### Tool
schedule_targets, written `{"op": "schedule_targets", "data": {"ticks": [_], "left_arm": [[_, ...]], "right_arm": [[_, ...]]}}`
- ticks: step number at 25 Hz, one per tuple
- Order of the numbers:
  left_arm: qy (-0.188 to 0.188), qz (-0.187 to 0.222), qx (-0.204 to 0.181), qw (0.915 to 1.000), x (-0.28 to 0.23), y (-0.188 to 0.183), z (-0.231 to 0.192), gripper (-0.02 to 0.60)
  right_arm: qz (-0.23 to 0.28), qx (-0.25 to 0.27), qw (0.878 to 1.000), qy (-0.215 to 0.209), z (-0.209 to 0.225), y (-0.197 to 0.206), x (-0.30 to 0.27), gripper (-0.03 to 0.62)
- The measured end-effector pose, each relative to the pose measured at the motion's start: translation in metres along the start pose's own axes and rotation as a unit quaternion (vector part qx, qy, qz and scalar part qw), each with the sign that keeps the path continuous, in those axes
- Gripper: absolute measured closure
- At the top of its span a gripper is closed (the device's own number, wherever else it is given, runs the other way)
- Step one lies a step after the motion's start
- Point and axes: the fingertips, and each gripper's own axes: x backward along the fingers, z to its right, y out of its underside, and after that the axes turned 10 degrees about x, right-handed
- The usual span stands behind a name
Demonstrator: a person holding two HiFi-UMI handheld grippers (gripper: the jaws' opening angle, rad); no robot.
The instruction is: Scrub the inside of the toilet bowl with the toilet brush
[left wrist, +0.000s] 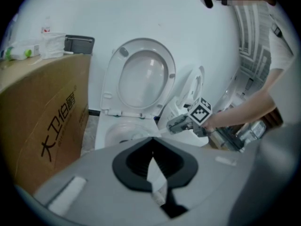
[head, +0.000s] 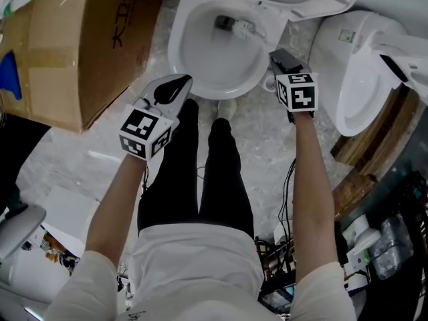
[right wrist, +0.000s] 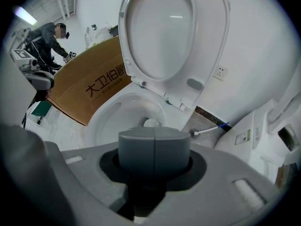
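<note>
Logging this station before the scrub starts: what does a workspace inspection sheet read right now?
Surface: pale marbled floor.
Job's things: toilet bowl, raised lid; small dark and white objects at its bottom; toilet brush not identified.
Clutter: cardboard box left of the bowl; second toilet on its right; thin blue-tipped rod on the floor beside it.
Grippers: left gripper and right gripper both shut, empty, near the bowl's front rim.
Cables: black cables hang under the right forearm.
Surroundings: white wall; another person far off.
</note>
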Motion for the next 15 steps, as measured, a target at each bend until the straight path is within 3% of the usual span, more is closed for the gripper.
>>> {"op": "schedule_targets", "data": {"ticks": [15], "left_arm": [[-0.022,0.011,0.018,0.9995,0.019,0.005,-0.02,0.594]], "right_arm": [[0.027,0.039,0.999,-0.012,-0.02,-0.057,-0.026,0.448]]}}
